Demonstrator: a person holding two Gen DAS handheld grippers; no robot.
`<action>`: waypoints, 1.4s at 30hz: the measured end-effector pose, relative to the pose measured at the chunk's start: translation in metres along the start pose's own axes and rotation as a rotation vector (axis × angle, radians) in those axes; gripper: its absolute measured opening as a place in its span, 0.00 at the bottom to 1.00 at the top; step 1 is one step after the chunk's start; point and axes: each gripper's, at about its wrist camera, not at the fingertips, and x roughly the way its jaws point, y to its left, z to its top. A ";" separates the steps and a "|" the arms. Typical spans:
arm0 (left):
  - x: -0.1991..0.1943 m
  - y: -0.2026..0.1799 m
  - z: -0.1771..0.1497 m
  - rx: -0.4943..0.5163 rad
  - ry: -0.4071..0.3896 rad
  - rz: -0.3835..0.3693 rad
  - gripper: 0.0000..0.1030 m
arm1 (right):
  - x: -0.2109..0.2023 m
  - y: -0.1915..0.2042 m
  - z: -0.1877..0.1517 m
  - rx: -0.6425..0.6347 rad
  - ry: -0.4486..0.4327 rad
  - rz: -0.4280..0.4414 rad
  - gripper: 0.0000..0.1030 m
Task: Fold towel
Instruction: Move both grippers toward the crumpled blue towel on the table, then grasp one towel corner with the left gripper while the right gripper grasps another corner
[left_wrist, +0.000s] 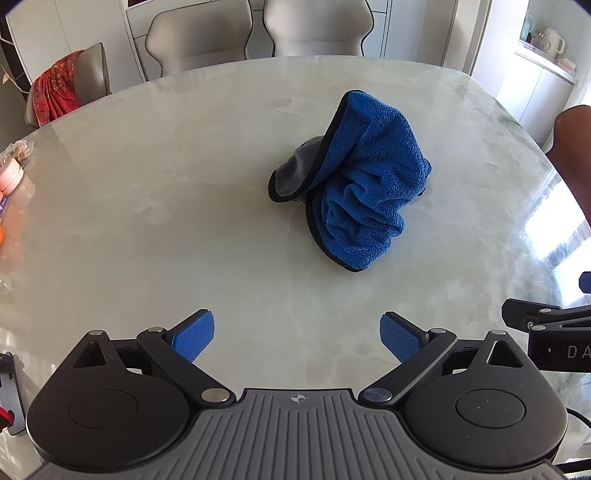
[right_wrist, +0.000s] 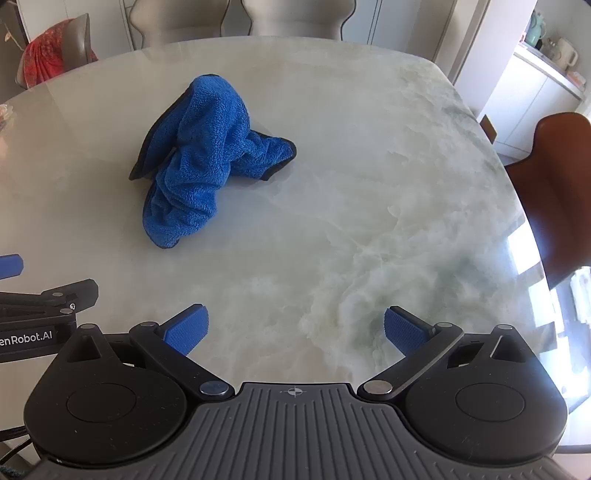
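The blue towel (left_wrist: 365, 177) is lying bunched in a soft heap on the table (left_wrist: 147, 221), right of centre in the left wrist frame and upper left in the right wrist frame. It is looking light, limp and plush, likely sagging when lifted; the black-piped hem is offering the clearest hold. The left hand-held gripper (left_wrist: 297, 338) is gaping wide, holding nothing. The right hand-held gripper (right_wrist: 295, 330) is likewise spread and empty. Only the left view is showing the grey underside; only the right is showing a flap trailing rightward.

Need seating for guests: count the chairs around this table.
4: two grey chairs at the far side, one far left with red cloth, one brown right. Others may be hidden.
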 end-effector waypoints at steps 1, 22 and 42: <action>0.001 0.000 0.001 0.001 0.001 0.000 0.96 | 0.001 0.000 0.001 0.001 0.001 -0.001 1.00; 0.018 -0.003 0.012 0.019 0.026 -0.007 0.96 | 0.018 0.000 0.019 -0.004 0.011 0.009 1.00; 0.037 -0.001 0.034 0.034 0.017 0.012 0.96 | 0.036 0.000 0.051 -0.005 -0.018 0.041 1.00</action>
